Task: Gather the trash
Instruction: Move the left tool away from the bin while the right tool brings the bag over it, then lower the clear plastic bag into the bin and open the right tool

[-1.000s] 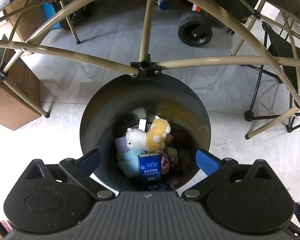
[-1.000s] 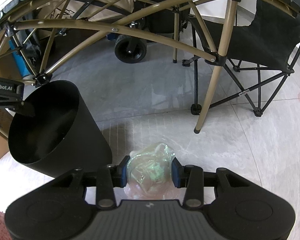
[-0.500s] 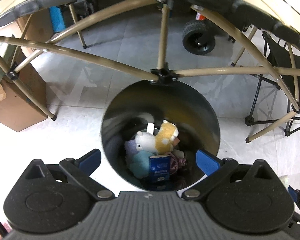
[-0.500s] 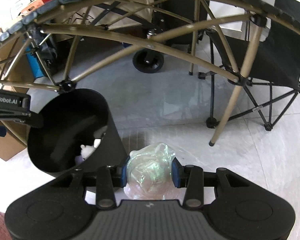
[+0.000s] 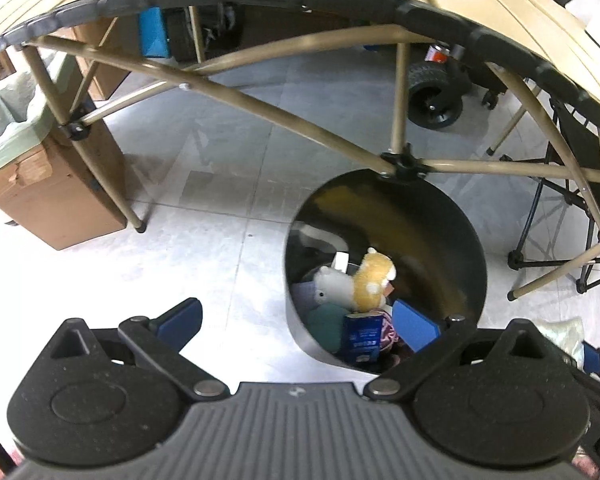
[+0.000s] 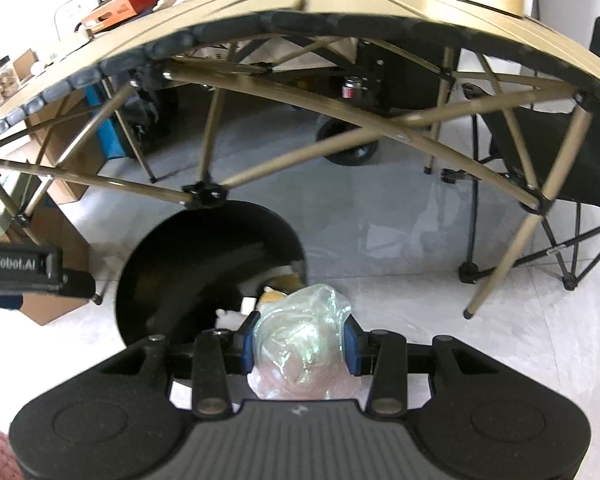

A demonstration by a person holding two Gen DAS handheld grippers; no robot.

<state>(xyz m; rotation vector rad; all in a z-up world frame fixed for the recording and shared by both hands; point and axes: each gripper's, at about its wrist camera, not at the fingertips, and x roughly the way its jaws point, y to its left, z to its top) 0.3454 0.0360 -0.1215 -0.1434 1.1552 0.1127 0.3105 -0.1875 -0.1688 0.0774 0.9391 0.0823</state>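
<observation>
Right gripper (image 6: 300,342) clamped tight on a crumpled clear plastic bag (image 6: 302,344) — blue pads pressing both its sides, held just above the near rim of the round black trash bin (image 6: 204,264). Left gripper (image 5: 298,320) spread wide with nothing between its fingers, its right finger over the bin's rim. Down inside the bin: a white-and-yellow plush toy (image 5: 356,280) and a small blue carton (image 5: 363,336) — all beneath the tan folding table (image 6: 340,4).
</observation>
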